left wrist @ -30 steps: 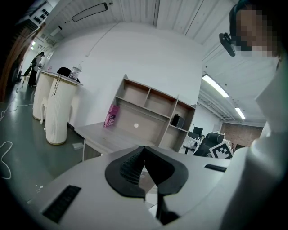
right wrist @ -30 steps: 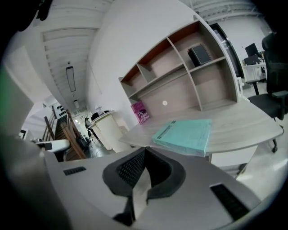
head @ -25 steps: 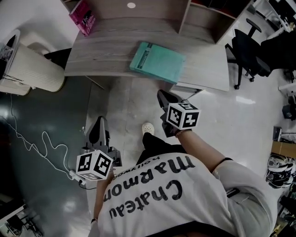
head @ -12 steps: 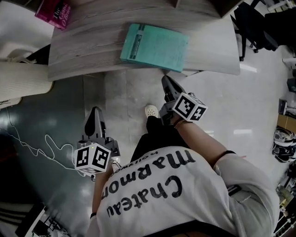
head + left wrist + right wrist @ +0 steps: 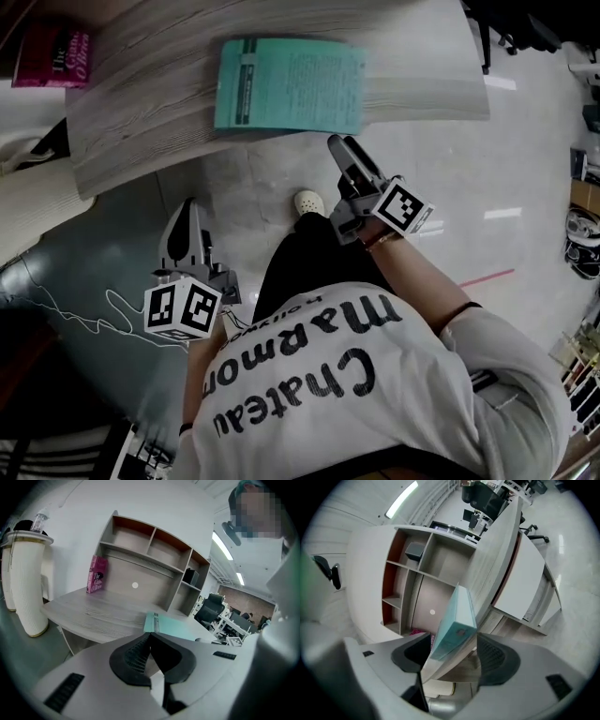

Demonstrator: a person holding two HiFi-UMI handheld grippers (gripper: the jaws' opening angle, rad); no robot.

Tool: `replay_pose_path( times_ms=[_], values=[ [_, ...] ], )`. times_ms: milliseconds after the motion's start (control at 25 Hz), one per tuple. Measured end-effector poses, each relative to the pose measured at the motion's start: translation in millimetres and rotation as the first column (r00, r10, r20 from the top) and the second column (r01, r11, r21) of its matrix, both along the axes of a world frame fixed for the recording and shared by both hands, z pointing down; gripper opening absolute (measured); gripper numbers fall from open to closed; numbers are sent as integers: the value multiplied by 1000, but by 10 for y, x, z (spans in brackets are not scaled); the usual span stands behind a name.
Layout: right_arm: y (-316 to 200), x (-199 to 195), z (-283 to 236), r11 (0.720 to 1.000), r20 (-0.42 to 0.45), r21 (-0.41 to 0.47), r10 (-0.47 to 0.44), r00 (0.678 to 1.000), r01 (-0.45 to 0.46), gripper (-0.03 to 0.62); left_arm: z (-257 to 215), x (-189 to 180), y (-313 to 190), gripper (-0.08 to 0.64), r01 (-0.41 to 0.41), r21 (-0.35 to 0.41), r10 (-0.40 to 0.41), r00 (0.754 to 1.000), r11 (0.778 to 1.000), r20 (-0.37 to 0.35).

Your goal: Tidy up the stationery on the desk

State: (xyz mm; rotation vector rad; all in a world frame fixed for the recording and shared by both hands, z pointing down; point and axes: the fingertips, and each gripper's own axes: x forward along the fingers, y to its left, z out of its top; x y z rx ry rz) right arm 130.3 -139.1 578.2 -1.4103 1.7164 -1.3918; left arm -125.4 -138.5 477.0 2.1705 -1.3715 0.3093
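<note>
A thin teal paper-covered booklet [image 5: 291, 84] is laid flat on the grey wood-grain tabletop [image 5: 141, 112], pretty close to the near edge, with its dark-striped spine side to the left in the head view. A pink book [image 5: 52, 56] is stood further back on the same tabletop, well apart from the booklet, up against the grey open-fronted shelf unit [image 5: 150, 559].

The right gripper [image 5: 339, 145] is held just short of the tabletop's edge, right by the booklet's near right corner. Its fingers have just been opened and are spread wide — that corner and the tabletop's edge are lined up in the gap, but nothing is pinched.

The left gripper [image 5: 186, 208] is held lower and off to the left, over the floor and apart from the tabletop, fingers pressed together with nothing caught between them. A cream ribbed column [image 5: 28, 588] is seen standing by the tabletop's left end.
</note>
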Motion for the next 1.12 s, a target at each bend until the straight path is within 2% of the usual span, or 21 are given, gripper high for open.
replay_pose_path(
  times_ms=[240,520,680,920,1120],
  values=[
    [-105,163,-44,999,52,40,32,998,-34,305,68,227,-182,16,-86,-22,86,996,996,14],
    [-97,281,56,994,172,4,104,980,-106,265,-64,392,-344,15,-151,18,150,988,988,36],
    [-87,313,137,991,161,-31,131,978,-128,204,-80,383,-388,15,-162,20,161,986,987,30],
    [-85,313,120,984,124,-60,174,977,-167,198,-124,404,-429,16,-201,51,200,980,978,20],
    [-26,317,-115,974,125,-106,215,969,-202,186,-251,474,-492,17,-275,69,275,961,959,1]
  ],
)
